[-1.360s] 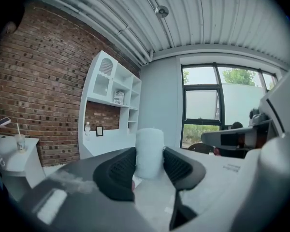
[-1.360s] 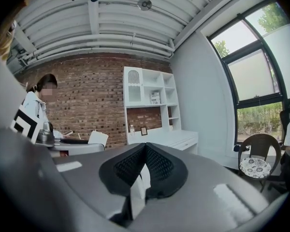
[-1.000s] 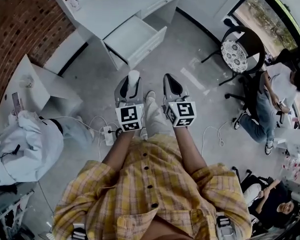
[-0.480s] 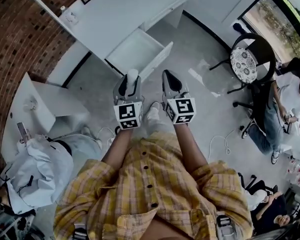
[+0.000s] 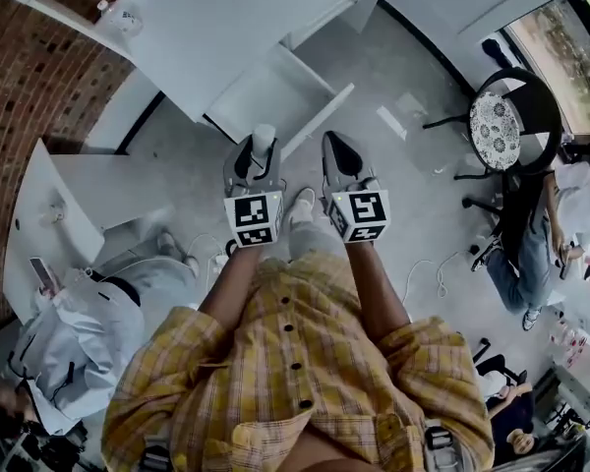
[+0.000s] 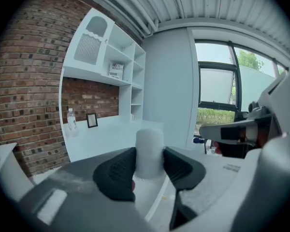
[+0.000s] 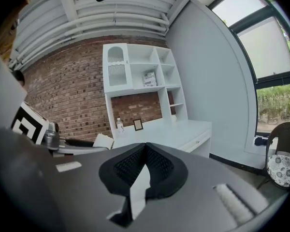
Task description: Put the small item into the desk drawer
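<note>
Brick walling and grey floor frame a white desk (image 5: 226, 18) whose drawer (image 5: 272, 88) stands pulled open, its inside bare as far as the head view shows. The small item (image 6: 149, 150), a pale, matte little cylinder, stands upright between the pads of the left gripper (image 6: 149, 166), which are closed against its sides with its top poking above them. It is carried in the air, and from the head view it reads as just short of the drawer's front panel, on the person's side, not yet over the opening. The right gripper (image 7: 146, 158) rides beside it, also short of the drawer, jaws pressed together on nothing. Beyond the drawer, on the desktop's far end, stand a water bottle (image 6: 71, 121) and a small picture frame (image 6: 92, 120). The chief risk is letting go too early: released before it is over the drawer, the cylinder would fall to the floor, likely rolling away. A low approach could also knock the front panel and push the drawer shut.
</note>
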### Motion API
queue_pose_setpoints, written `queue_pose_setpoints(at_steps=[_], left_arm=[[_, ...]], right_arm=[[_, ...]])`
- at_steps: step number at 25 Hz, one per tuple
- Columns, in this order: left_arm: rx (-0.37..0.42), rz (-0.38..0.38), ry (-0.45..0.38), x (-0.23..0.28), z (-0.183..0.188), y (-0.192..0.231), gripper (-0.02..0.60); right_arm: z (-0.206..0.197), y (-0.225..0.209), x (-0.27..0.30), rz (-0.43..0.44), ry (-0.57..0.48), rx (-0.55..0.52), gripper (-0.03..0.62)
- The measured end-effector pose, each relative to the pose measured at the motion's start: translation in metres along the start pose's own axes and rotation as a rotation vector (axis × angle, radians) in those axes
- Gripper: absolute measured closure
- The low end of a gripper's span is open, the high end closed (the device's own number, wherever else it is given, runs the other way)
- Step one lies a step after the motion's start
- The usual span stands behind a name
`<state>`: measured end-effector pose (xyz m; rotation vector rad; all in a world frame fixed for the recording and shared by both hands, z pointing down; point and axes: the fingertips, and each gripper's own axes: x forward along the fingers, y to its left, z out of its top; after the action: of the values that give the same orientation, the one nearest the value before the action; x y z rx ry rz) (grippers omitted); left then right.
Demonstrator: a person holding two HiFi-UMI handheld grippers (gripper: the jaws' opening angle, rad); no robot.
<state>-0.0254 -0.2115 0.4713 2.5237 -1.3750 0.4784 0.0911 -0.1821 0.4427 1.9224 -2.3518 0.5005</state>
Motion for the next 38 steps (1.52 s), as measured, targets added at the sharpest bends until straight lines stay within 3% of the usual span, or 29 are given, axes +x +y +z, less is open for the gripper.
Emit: queue_pose_setpoints(at_steps=[18, 38], left_arm=[[-0.036, -0.013, 0.254, 0.111, -0.074, 0.036, 0.399], [-0.075, -0.01, 0.469, 0.201, -0.168, 0.057, 0.399]], right_arm=[[-0.072, -0.04, 0.086, 0.019, 0.177, 0.086, 0.594], [-0.142, -0.063, 0.119, 0.037, 0.283, 0.08, 0.594]])
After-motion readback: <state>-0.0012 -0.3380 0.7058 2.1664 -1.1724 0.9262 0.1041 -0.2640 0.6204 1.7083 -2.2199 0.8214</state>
